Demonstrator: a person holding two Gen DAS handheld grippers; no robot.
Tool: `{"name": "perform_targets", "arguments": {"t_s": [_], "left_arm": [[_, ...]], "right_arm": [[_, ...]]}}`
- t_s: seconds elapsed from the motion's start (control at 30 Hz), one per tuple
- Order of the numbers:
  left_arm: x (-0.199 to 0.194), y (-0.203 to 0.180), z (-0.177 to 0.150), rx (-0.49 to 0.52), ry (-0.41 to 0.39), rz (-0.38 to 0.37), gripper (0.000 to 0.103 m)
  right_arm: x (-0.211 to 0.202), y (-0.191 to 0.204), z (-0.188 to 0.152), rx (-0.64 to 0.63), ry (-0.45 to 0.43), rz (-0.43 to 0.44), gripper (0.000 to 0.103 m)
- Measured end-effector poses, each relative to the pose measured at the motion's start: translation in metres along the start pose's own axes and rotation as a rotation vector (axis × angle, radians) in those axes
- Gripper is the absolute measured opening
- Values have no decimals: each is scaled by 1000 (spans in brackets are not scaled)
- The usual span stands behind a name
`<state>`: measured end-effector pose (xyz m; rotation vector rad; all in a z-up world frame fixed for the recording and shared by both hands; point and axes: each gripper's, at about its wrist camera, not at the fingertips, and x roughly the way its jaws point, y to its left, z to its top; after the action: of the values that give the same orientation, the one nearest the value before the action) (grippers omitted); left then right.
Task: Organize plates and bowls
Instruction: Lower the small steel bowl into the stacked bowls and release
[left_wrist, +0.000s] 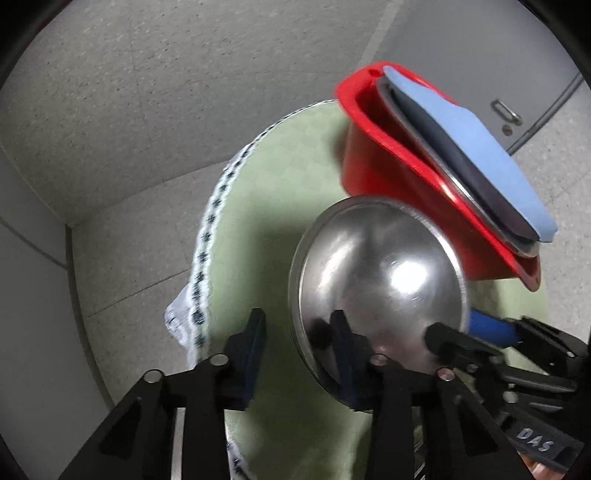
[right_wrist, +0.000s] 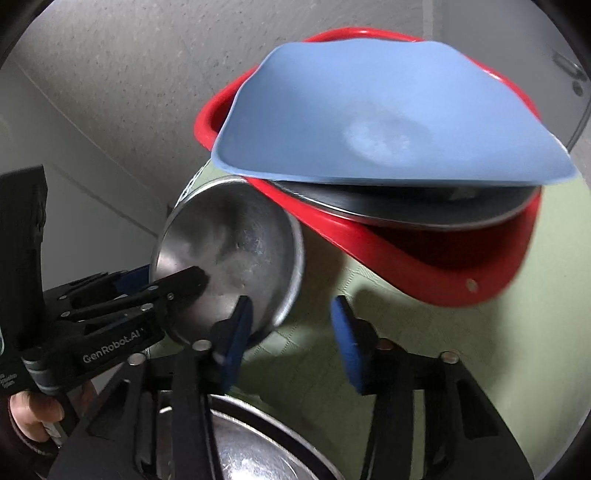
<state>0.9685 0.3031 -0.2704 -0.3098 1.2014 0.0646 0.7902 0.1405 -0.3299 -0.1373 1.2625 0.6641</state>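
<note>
While both grippers straddle the rim of the small steel bowl (left_wrist: 384, 273), the step in hand is judged to be a two-sided pick-up of that bowl for stacking or stowing.

**Position of the work**
- The small steel bowl sits on the green table mat (left_wrist: 273, 206). In the left wrist view it lies at about 4 o'clock from centre.
- The red plastic basin (left_wrist: 369, 166) stands just beside the bowl, at its 1 o'clock. It holds a dark plate (left_wrist: 461, 173) with a light blue plate (left_wrist: 472, 147) resting on top, both tilted.
- A second steel bowl (right_wrist: 251, 443) shows at 6 o'clock in the right wrist view, beneath the gripper body.

**Jaw state**
- Left gripper (left_wrist: 299, 328): jaws apart, one finger inside the bowl and one outside, at the rim's 8 o'clock. No pad is seen pressing on the wall.
- Right gripper (right_wrist: 291, 314): jaws apart, likewise astride the rim on the opposite side. Contact cannot be confirmed.
- A person's hand (right_wrist: 29, 413) grips the left tool's handle at 8 o'clock in the right wrist view.

**Next move, as judged**
1. Bring each pair of jaws together on the thin rim before any lift.
2. Raise both sides evenly; polished steel is likely to slip under an uneven pull.
3. Keep the bowl off the basin's overhanging lip and the blue plate's edge.
4. Destination cannot be told from these views: the basin or the second bowl are both plausible.
</note>
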Motion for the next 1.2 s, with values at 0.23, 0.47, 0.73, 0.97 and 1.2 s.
{"name": "perform_targets", "arguments": {"t_s": [0.23, 0.47, 0.73, 0.97, 1.2], "left_arm": [[0, -7, -1, 44, -7, -10, 16], [-33, -6, -8, 42, -67, -17, 16], [-91, -1, -30, 53, -156, -24, 16], [-119, -26, -63, 141, -170, -74, 17], [-122, -39, -92, 235, -130, -92, 17]], "right_arm": [[0, 9, 1, -35, -20, 5, 22], [-19, 28, -3, -57, -69, 17, 22], [-62, 52, -22, -94, -166, 32, 22], [-102, 40, -68, -54, -217, -5, 22], [-118, 28, -109, 13, -207, -24, 22]]}}
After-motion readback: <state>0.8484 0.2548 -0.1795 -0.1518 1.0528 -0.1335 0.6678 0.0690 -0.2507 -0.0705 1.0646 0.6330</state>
